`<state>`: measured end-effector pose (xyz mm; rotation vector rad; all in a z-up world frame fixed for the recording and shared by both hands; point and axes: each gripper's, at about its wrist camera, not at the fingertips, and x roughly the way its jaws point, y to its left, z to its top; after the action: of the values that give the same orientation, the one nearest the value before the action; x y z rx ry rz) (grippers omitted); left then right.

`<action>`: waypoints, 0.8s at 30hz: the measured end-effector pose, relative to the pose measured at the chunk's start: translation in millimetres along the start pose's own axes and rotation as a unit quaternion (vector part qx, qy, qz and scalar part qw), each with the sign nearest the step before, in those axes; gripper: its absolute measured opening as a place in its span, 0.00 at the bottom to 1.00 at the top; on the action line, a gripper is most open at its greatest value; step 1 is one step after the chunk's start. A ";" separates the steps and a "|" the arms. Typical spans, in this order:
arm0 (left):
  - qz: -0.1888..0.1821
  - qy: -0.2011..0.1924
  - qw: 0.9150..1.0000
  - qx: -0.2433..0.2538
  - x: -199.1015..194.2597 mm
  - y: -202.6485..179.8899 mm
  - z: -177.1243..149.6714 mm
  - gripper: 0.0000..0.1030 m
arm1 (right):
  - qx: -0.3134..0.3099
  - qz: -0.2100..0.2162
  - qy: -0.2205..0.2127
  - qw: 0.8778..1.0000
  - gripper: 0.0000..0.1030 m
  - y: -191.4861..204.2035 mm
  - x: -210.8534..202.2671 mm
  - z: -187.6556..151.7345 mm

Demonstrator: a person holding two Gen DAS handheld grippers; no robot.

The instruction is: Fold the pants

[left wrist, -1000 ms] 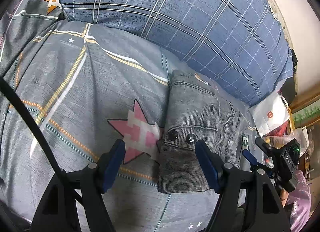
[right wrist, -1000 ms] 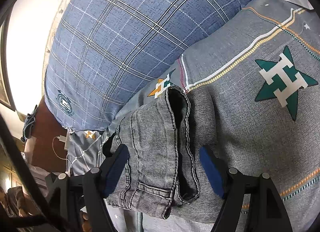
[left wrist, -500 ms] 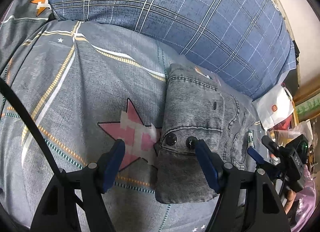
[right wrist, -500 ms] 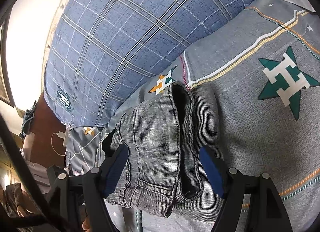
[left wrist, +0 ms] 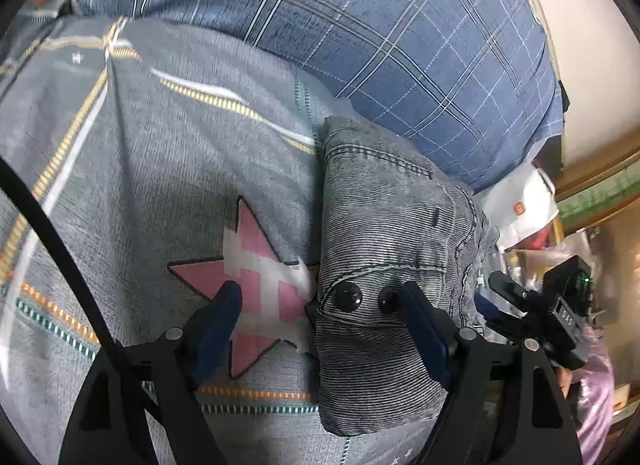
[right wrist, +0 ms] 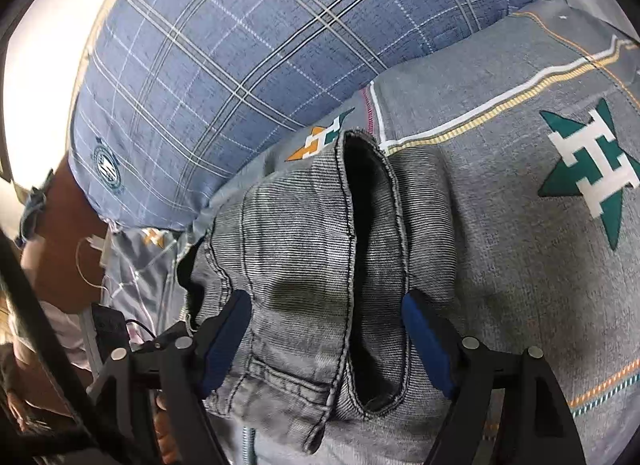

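The grey denim pants (left wrist: pixel 384 249) lie folded into a compact bundle on the grey patterned bedsheet (left wrist: pixel 160 145), against the blue plaid pillow (left wrist: pixel 380 25). Two black buttons show at the waistband. My left gripper (left wrist: pixel 320 305) is open, its blue pads straddling the bundle's near left edge and the pink star print. The right gripper shows at the right edge of the left wrist view (left wrist: pixel 532 305). In the right wrist view the pants (right wrist: pixel 312 265) show their open waistband. My right gripper (right wrist: pixel 328 333) is open with the bundle's near end between its pads.
A white paper bag (left wrist: pixel 520 205) and clutter sit past the bed's right side. A green star print (right wrist: pixel 588 173) marks the sheet to the right. A charger cable and dark furniture (right wrist: pixel 60 233) lie at the left beyond the bed.
Both grippers have moved a little closer to the folded pants, which now look larger. Both stay open. The pants have not moved.
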<state>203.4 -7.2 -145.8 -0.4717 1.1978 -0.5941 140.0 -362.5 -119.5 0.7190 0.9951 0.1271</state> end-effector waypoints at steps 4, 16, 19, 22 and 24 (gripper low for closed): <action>-0.001 -0.039 0.999 -0.009 -19.5 -2.6 9.2 0.79 | -0.026 -0.015 0.001 1.000 0.86 7.8 9.1 -0.4; 0.018 -0.028 0.999 -0.011 1.5 -3.9 4.8 0.82 | -0.037 -0.020 -0.033 0.999 0.87 7.3 1.1 -0.5; 0.015 -0.031 0.999 -0.017 0.6 -3.1 5.7 0.82 | -0.032 -0.001 -0.049 0.998 0.87 6.6 -7.7 0.7; 0.021 -0.031 0.999 -0.011 -1.8 -1.4 6.3 0.82 | -0.032 -0.022 -0.062 0.997 0.87 6.9 -12.8 3.7; 0.024 -0.034 0.999 -0.011 -1.4 -1.9 5.5 0.82 | -0.019 -0.044 -0.063 0.997 0.87 0.9 -12.7 4.5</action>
<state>207.9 -7.6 -142.0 -0.4765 1.1477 -0.5207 136.7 -369.3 -108.2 0.6394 0.8994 0.0229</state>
